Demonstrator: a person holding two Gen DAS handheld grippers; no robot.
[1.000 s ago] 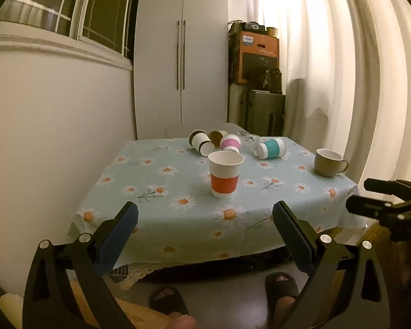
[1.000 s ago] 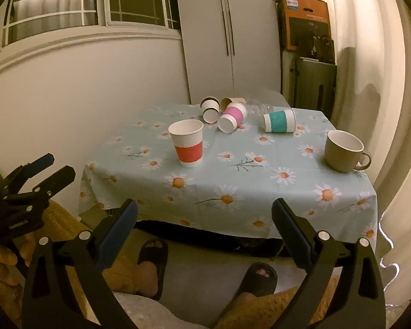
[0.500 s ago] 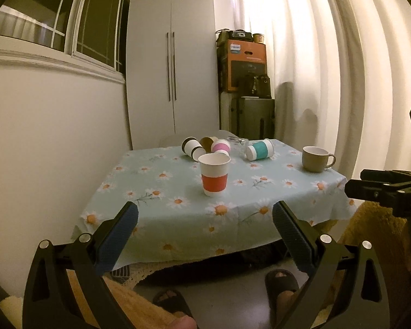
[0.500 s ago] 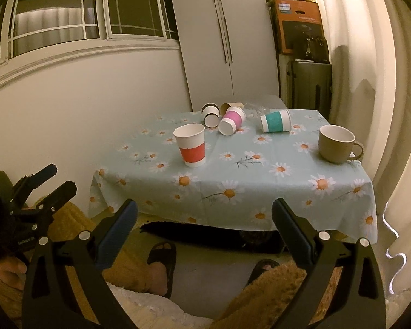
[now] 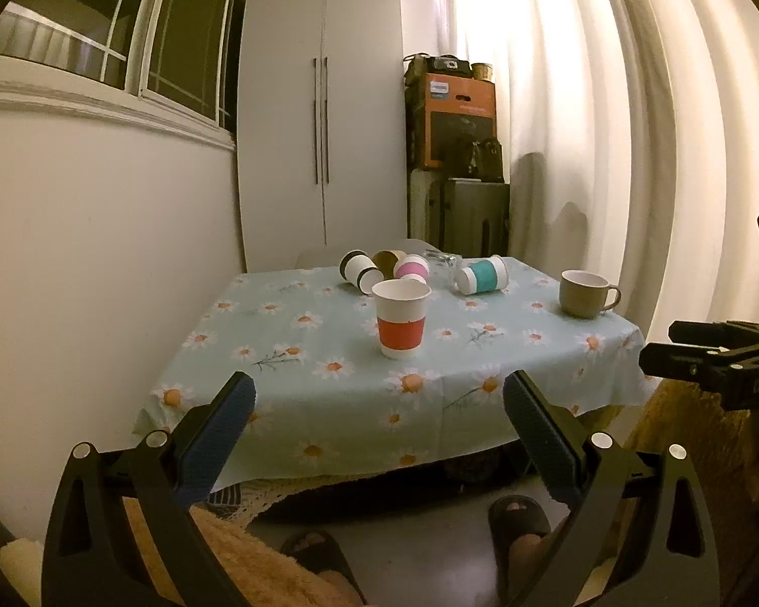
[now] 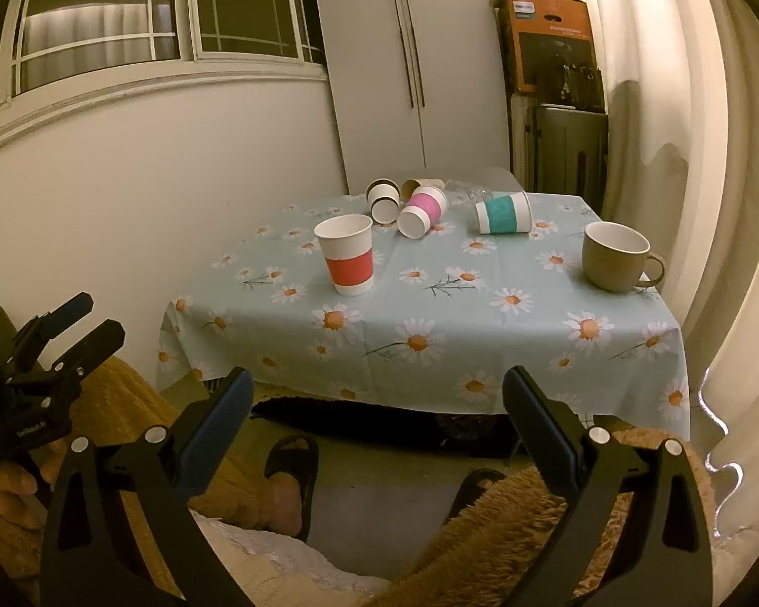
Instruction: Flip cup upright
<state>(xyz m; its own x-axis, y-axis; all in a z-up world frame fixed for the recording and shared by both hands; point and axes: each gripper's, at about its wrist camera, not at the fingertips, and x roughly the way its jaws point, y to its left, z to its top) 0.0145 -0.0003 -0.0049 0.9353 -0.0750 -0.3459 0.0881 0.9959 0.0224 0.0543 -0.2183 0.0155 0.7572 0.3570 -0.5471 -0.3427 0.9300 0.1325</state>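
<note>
A paper cup with a red band stands upright near the middle of the table. Behind it paper cups lie on their sides: a pink-banded one, a teal-banded one, a white one with a dark rim and a brown one. My left gripper is open and empty, held short of the table's near edge. My right gripper is open and empty, also short of the table.
A beige mug stands upright at the table's right side. The daisy tablecloth hangs over the near edge. A clear glass lies at the back. My slippered feet are below. A wall is left, curtains right.
Both grippers have drawn back and away from the table, so it looks smaller and farther. Both stay open and empty. The cups have not moved.
</note>
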